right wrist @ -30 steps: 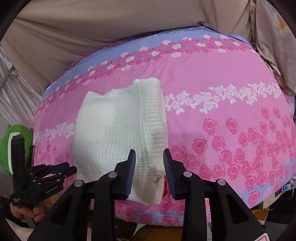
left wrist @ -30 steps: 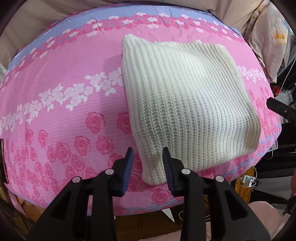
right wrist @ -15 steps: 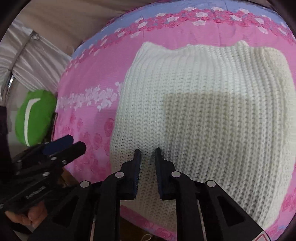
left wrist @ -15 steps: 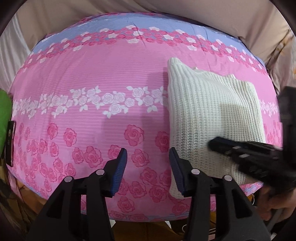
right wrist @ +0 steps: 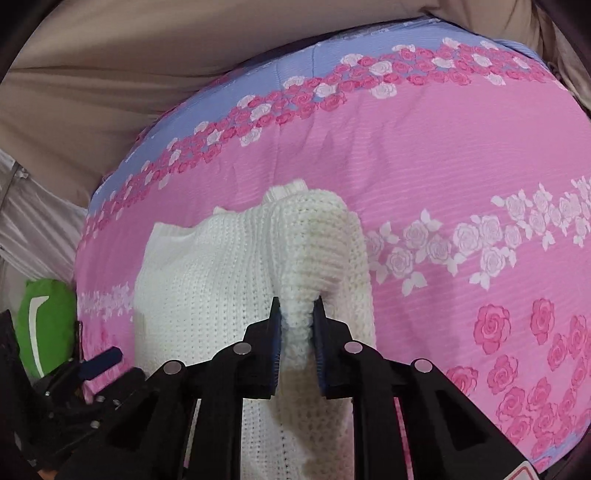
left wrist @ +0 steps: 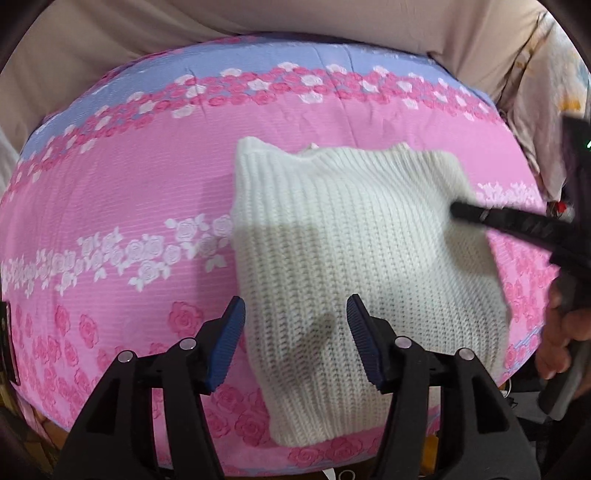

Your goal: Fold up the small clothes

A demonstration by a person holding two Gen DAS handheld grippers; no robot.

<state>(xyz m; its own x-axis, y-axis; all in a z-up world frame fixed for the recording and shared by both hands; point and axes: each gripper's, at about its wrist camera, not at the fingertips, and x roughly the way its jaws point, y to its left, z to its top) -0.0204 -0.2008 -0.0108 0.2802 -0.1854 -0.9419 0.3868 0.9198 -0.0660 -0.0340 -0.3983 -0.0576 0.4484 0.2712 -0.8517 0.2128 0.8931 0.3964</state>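
Note:
A folded white knit sweater (left wrist: 354,251) lies on the pink rose-print bed cover (left wrist: 110,221). My left gripper (left wrist: 295,325) is open, with its jaws spread over the sweater's near left edge. My right gripper (right wrist: 297,314) is shut on a raised fold at the sweater's right edge (right wrist: 321,251) and lifts it off the rest of the sweater. The right gripper also shows in the left wrist view (left wrist: 480,216) at the sweater's right side. The left gripper shows in the right wrist view (right wrist: 92,369) at the lower left.
A green cushion (right wrist: 44,325) sits beyond the bed's left edge. Beige bedding (left wrist: 258,22) lies along the far side, and patterned fabric (left wrist: 554,96) at the far right. The bed's near edge runs just under both grippers.
My right gripper has closed on the sweater's right edge and raised a fold. My left gripper has moved right over the sweater's near left part and opened wider.

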